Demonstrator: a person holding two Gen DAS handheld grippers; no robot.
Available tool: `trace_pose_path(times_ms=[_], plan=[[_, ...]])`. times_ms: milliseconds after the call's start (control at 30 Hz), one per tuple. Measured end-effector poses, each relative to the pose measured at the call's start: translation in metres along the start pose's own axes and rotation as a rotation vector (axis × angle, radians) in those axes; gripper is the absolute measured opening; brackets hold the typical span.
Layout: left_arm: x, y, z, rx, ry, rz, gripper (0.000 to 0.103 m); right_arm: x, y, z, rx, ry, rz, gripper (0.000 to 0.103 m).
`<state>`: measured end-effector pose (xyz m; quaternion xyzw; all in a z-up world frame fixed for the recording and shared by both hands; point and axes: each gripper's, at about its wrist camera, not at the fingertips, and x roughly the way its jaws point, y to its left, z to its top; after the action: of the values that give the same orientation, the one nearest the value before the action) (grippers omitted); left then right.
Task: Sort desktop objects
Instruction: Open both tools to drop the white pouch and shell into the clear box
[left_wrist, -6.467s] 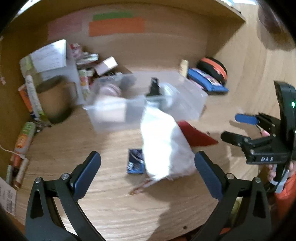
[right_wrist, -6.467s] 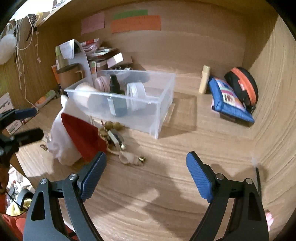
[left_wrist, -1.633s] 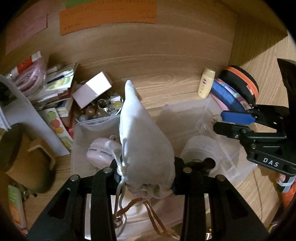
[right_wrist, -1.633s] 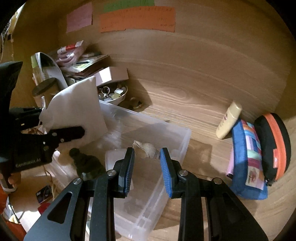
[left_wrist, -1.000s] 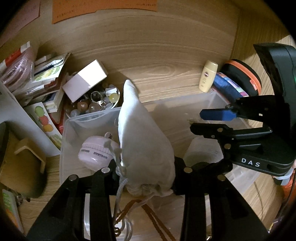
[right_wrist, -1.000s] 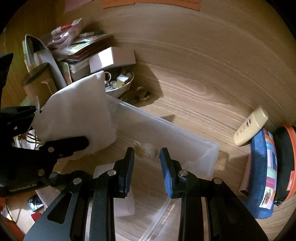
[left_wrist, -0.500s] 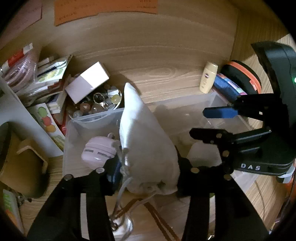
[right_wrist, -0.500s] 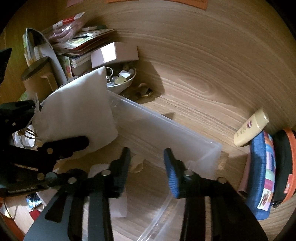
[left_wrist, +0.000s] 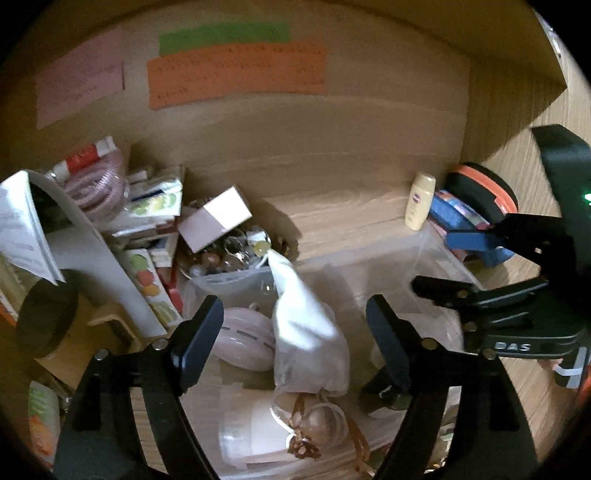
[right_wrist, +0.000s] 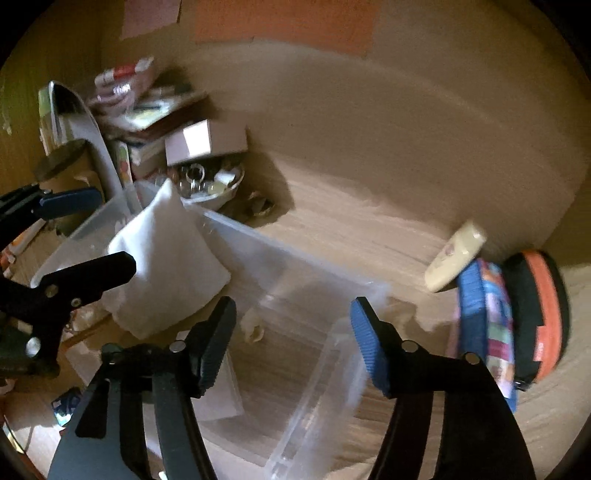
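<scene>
Counter, wood-grain, closed in by matching back and side walls. Clear plastic bin stands on it, open-topped. White drawstring pouch lies inside the bin, one corner propped on the far rim, beside a pink round case; a small shell rests on the bin floor.

Left tongs: angled down over the bin, jaws opening, the pouch between them but the pads clear of it. Right tongs: pitched steeply down over the bin's near-right part, jaws opening, nothing gripped, the shell just below.

Cream bottle, blue pouch, orange-trimmed case against the right wall.
</scene>
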<state>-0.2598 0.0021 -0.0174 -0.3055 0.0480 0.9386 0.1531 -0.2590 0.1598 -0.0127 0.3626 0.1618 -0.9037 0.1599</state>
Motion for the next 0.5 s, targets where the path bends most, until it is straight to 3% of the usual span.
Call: trace_pose_path(times_ms=[67, 133, 500], plan=[[-0.01, 0.004, 0.001, -0.01, -0.025, 0.009, 0.088, -0.011, -0.001, -0.003, 0.004, -0.028, -0.019, 0.065], [-0.017, 0.005, 0.003, -0.012, -0.052, 0.027, 0.093, -0.025, -0.002, -0.007, 0.01, -0.06, -0.045, 0.076], [-0.06, 0.008, -0.004, -0.007, -0.108, 0.117, 0.1, -0.077, -0.004, -0.027, 0.041, -0.148, -0.018, 0.084]])
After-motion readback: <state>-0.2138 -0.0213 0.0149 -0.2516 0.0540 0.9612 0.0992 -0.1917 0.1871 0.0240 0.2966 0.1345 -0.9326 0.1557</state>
